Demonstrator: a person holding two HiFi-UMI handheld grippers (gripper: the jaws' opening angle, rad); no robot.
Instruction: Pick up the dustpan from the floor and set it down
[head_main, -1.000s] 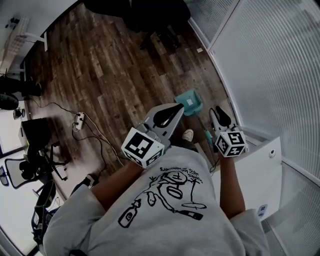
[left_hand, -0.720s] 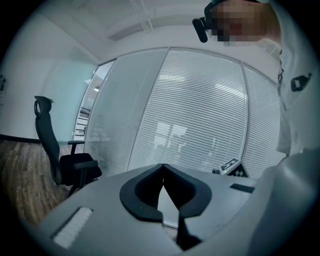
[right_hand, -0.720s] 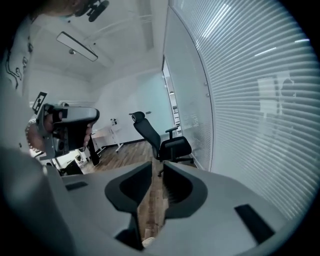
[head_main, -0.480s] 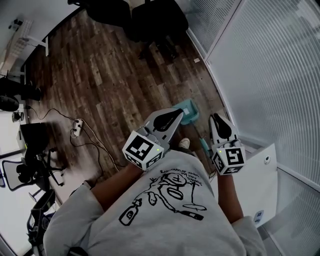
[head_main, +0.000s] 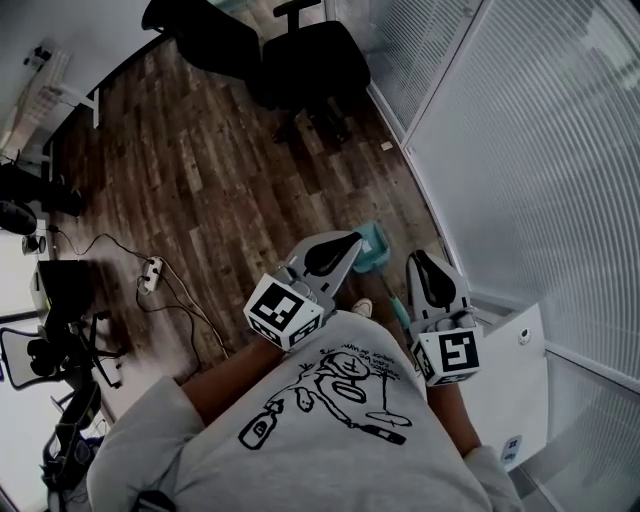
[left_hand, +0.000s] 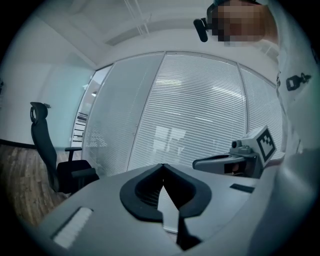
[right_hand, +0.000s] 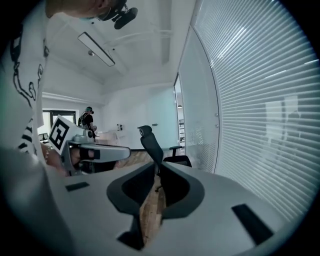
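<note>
Head view first: look for the dustpan (head_main: 376, 245) down on the wooden floor (head_main: 200, 170), just beside the glass wall (head_main: 520, 150). Pan end partly hidden behind the left gripper (head_main: 354, 240), with a teal strip (head_main: 397, 306), probably its handle, running back towards a shoe (head_main: 361, 308). Neither held nor touched; both grippers up in front of the grey shirt (head_main: 330, 420), well apart from it.

Left gripper view: fingers (left_hand: 145, 187) closed tip to tip on nothing. Right gripper view: fingers (right_hand: 175, 187) of the right gripper (head_main: 417, 262), just been closing, drawn together too, with only floorboards showing through the slit.

Fits two stages alike: a pan waiting on the floor for a grab, or a pan already lifted and put back down. Cannot settle which from here. For either, keep the shoe off the handle, keep both grippers clear of the glass, and avoid nudging the pan sideways. Handle likely the surest place for a hold, the thin pan lip the poorest.
</note>
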